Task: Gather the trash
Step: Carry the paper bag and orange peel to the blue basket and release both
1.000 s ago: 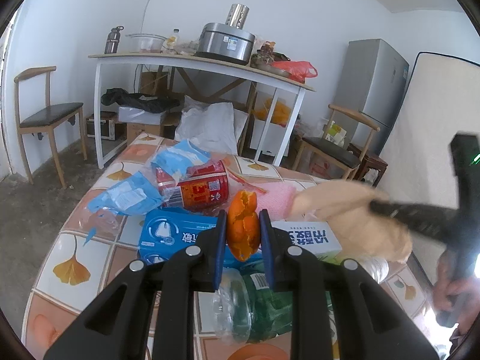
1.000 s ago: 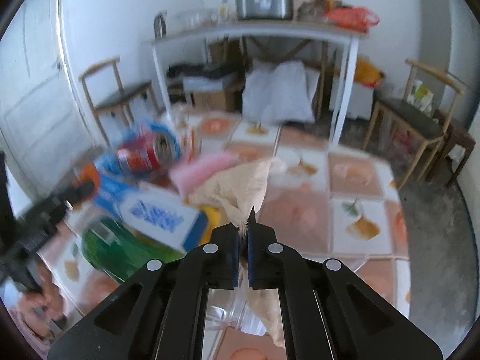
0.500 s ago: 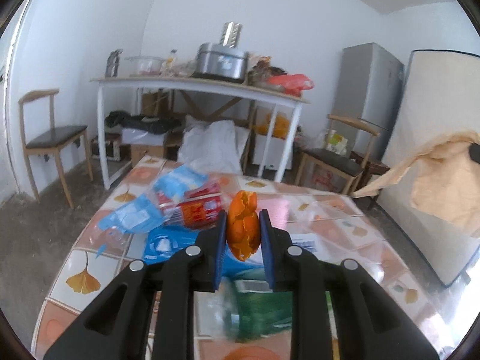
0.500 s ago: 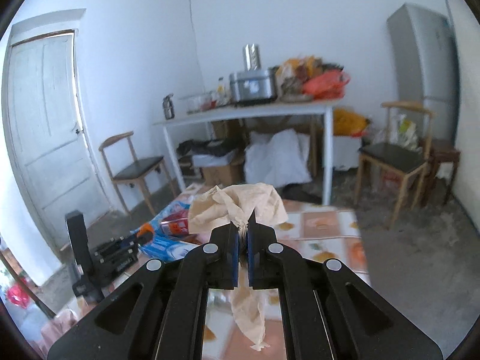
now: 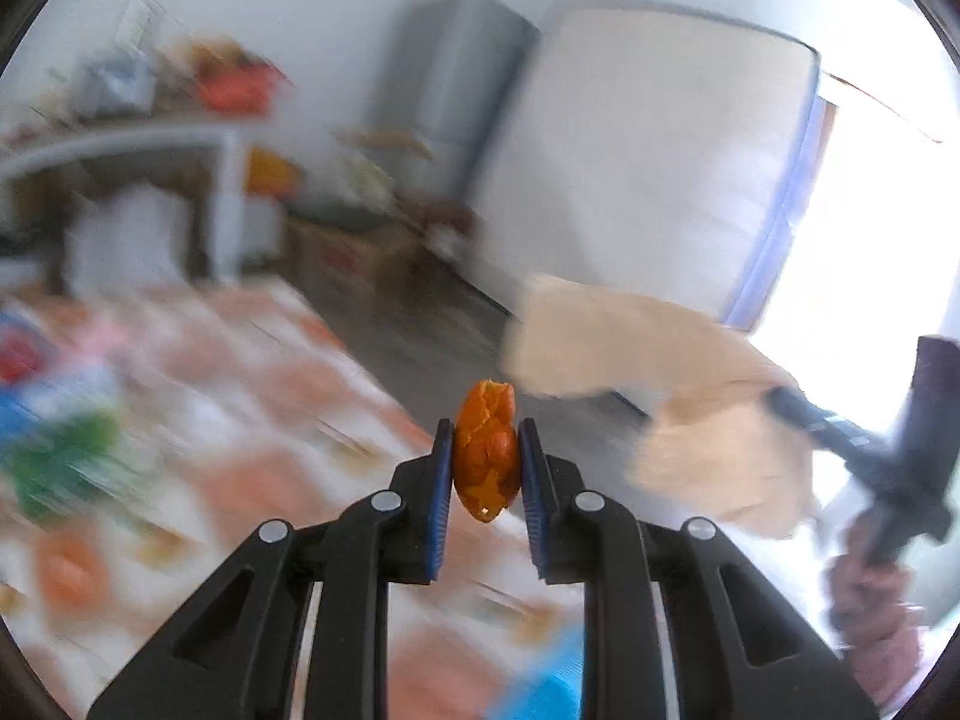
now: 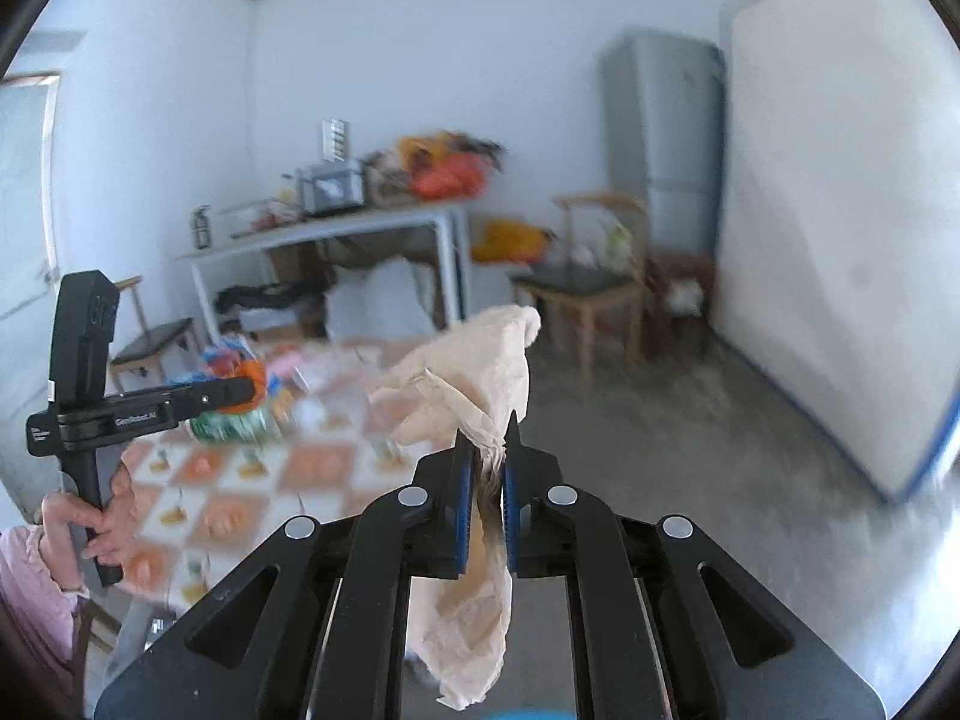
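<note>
Left gripper (image 5: pixel 485 456) clamped the orange peel (image 5: pixel 485 450) and right gripper (image 6: pixel 486 468) pinched crumpled beige paper (image 6: pixel 474 360), both lifted clear past the tiled table's (image 6: pixel 240 468) near edge, probably so each piece reached a bin unseen here.

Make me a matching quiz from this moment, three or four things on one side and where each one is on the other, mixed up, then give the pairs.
Things:
1. orange peel
2. crumpled paper
3. green bottle
4. fridge

Places:
A. against the back wall
B. in the right gripper
C. on the tiled table
D. in the left gripper

Pairs: 1-D, 2-B, 3-C, 4-A
</note>
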